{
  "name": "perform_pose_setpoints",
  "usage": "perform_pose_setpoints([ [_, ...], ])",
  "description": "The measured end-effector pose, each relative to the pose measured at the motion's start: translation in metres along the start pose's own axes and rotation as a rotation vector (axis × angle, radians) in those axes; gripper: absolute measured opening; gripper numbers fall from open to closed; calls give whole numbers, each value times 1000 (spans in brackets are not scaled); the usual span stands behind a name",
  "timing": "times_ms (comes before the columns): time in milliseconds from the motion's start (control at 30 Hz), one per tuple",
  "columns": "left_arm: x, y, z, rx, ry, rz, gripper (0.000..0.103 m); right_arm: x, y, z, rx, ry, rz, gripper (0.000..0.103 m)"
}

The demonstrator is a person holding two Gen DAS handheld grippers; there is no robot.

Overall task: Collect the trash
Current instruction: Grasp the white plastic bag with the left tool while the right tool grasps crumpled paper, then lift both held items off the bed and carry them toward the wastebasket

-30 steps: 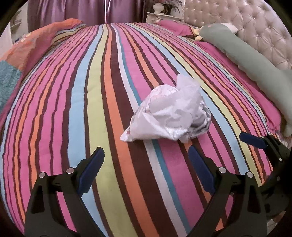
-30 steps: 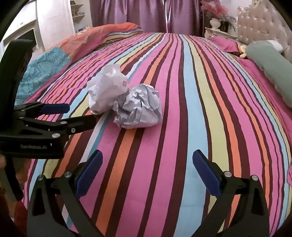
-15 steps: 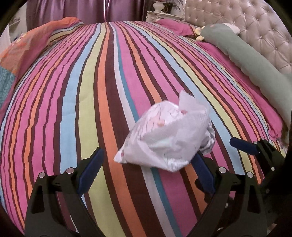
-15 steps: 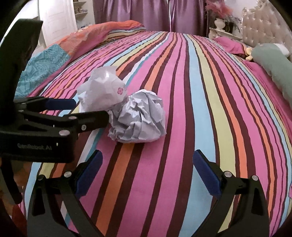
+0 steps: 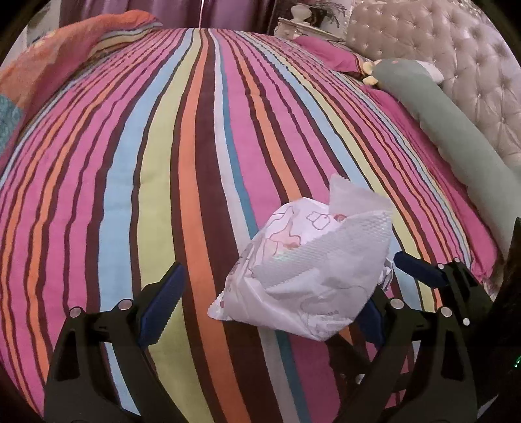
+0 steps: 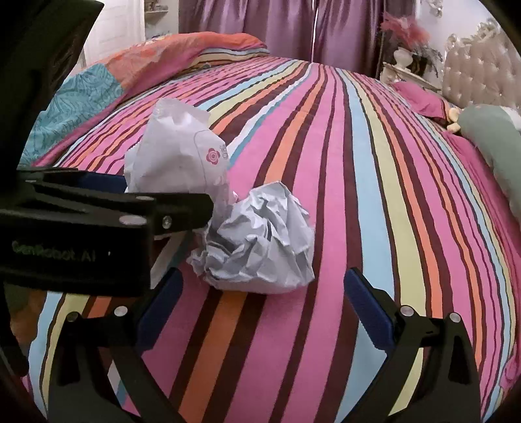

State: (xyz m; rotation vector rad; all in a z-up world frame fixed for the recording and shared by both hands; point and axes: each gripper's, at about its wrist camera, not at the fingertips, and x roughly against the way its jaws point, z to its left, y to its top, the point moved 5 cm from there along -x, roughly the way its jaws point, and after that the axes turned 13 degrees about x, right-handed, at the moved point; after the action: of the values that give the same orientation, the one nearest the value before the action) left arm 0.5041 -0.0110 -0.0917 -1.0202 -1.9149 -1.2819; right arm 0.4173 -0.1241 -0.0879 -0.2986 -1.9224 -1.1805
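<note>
Closer now than a second ago, the wide-open left hand-held gripper (image 5: 263, 302) straddles the white wrapper (image 5: 312, 270) on the striped bed (image 5: 182, 156), purple curtains (image 6: 293, 29) at 12 o'clock, while the right hand-held gripper (image 6: 260, 309), also wide, faces the crumpled paper (image 6: 257, 240).

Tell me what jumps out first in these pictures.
The striped bedspread fills both views. On it lie a white printed wrapper, between the open fingers of the left hand-held gripper, and a crumpled paper ball beside it, ahead of the open right hand-held gripper.
</note>
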Motion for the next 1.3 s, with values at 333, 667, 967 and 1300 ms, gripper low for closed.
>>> perform_pose_setpoints([
  [333, -4, 9, 2, 6, -35, 12, 90, -12, 14, -10, -36, -37, -15, 94],
  [667, -12, 10, 10, 68, -99, 45, 90, -22, 20, -16, -45, -30, 9, 78],
  [967, -8, 15, 9, 68, -124, 33, 90, -32, 10, -24, -67, -14, 65, 64],
  [1300, -29, 12, 12, 4, 51, 36, 74, -25, 5, -26, -109, 5, 63, 56],
])
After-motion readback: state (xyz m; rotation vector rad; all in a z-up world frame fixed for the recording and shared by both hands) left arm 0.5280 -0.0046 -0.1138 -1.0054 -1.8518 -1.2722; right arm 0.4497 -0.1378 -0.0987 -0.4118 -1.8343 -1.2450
